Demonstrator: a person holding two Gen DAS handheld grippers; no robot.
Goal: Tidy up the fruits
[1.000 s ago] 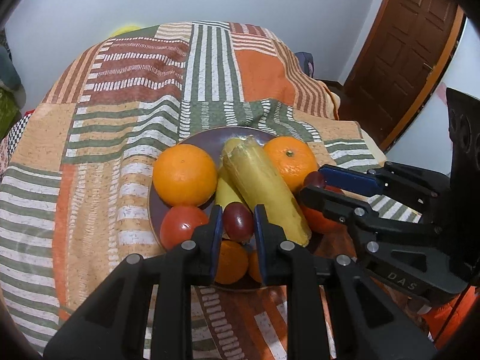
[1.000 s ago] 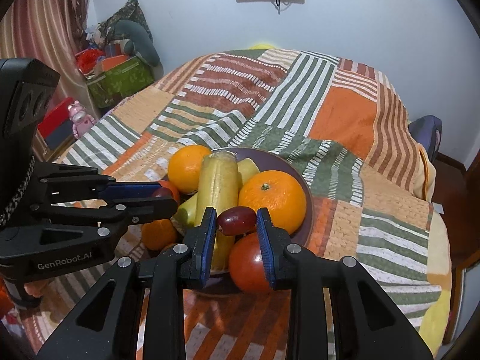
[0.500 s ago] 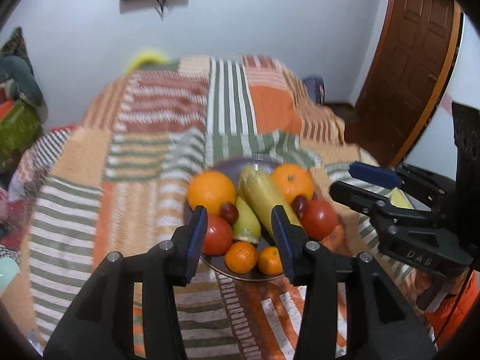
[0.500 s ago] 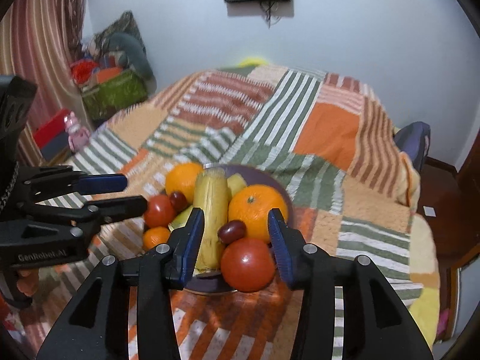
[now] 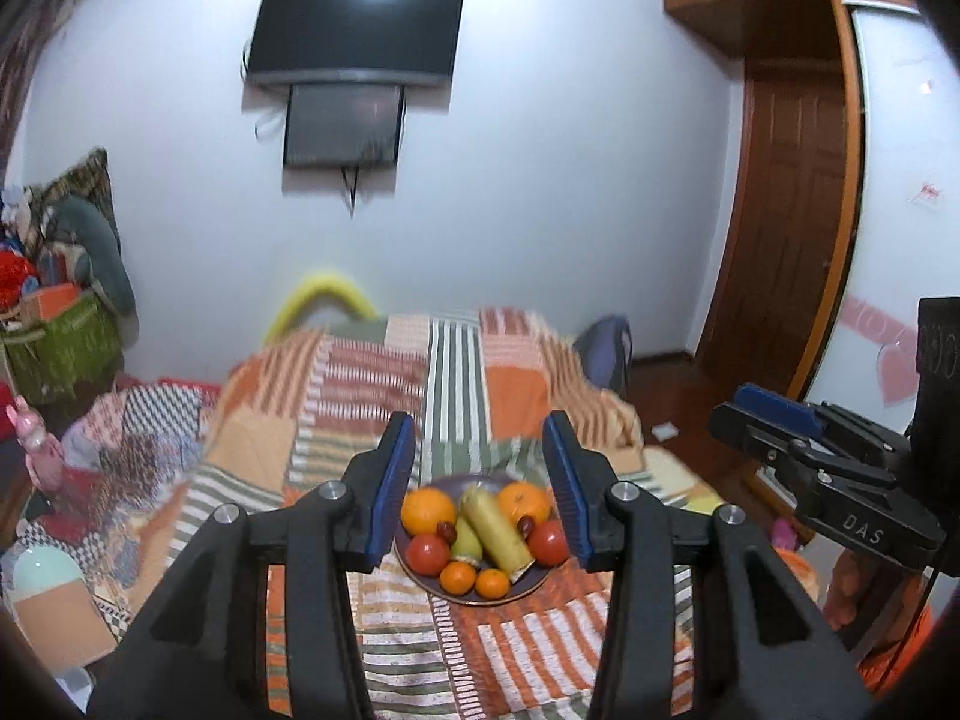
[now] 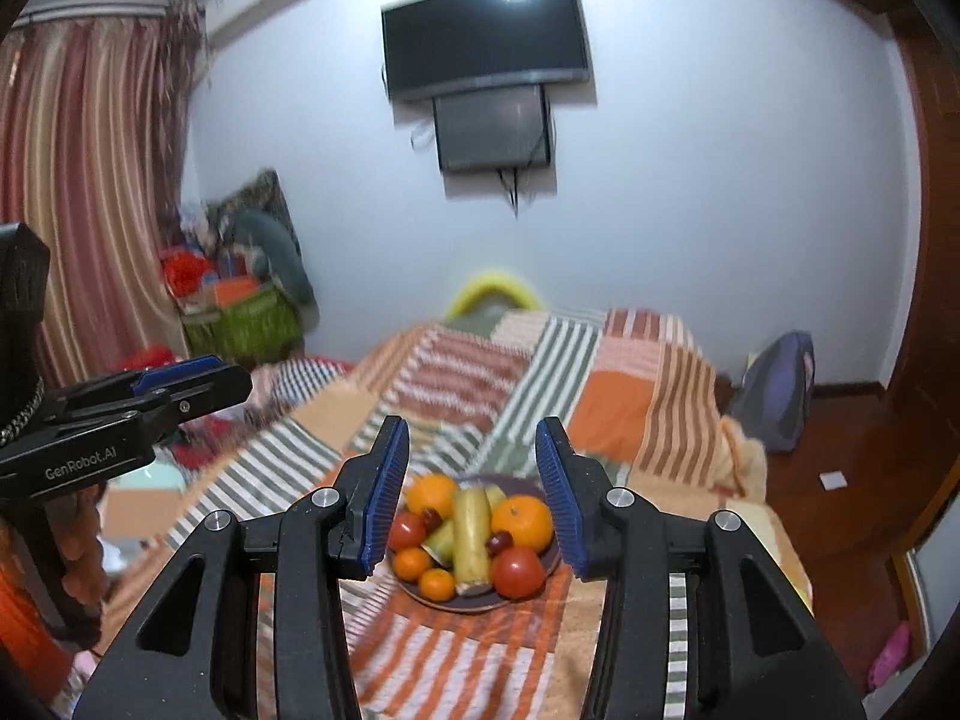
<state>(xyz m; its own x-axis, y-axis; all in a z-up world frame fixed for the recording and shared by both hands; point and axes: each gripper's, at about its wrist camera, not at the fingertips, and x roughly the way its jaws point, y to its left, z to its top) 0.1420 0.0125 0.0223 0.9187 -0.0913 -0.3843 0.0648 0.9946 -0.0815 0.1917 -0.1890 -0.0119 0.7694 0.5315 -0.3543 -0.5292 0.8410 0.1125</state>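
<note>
A dark plate sits on the patchwork bedspread, heaped with fruit: oranges, tomatoes, a long yellow fruit, small tangerines and two dark grapes. My left gripper is open and empty, held back and above the plate. My right gripper is open and empty, likewise well back from the plate. Each gripper shows in the other's view.
The bed fills the middle of the room. A wall TV hangs above. Clutter and a green box stand at left by the curtain. A wooden door and a dark bag are at right.
Both grippers let go of the grapes onto the plate, opened wide, and pulled back and up away from the fruit. The plate now looks small and far.
</note>
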